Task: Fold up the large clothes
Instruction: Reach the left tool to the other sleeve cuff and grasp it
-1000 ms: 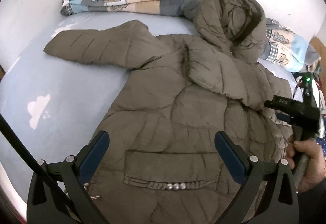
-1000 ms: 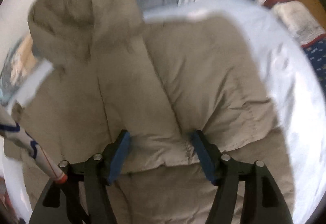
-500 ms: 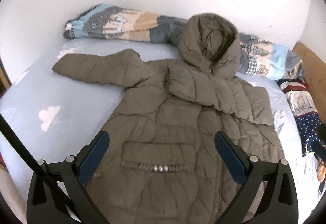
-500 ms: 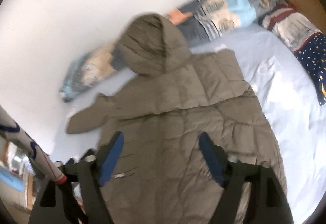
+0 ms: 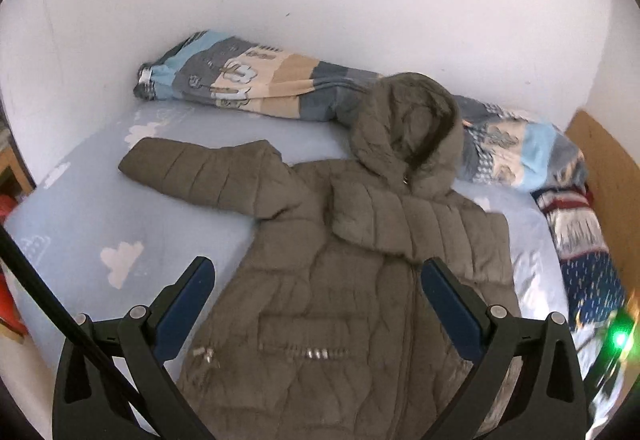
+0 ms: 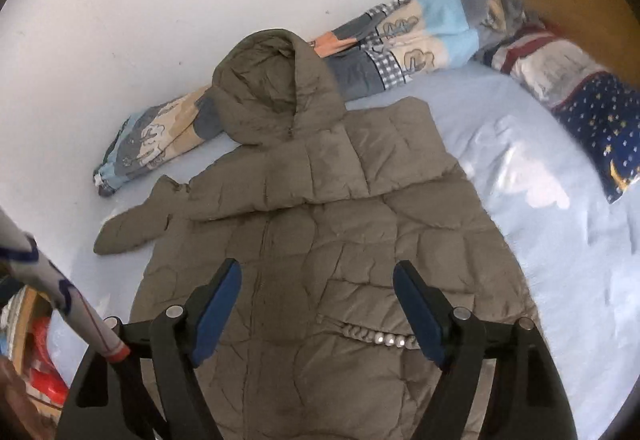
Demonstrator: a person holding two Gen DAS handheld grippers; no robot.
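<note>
I am holding both tools wide open and empty above the jacket [image 5: 352,300], left tool [image 5: 318,304] and right tool [image 6: 318,310]. The jacket is lying face up on the bed [image 6: 540,168], one sleeve [image 6: 320,176] already lying across the chest; the other sleeve [image 5: 208,172] is sticking out, unfolded.

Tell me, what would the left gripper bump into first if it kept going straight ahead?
Most likely the puffy olive coat lying on the bed. The left gripper is open and empty, and its fingers frame the coat's front near the pocket. How far above it hangs is hard to judge.
</note>
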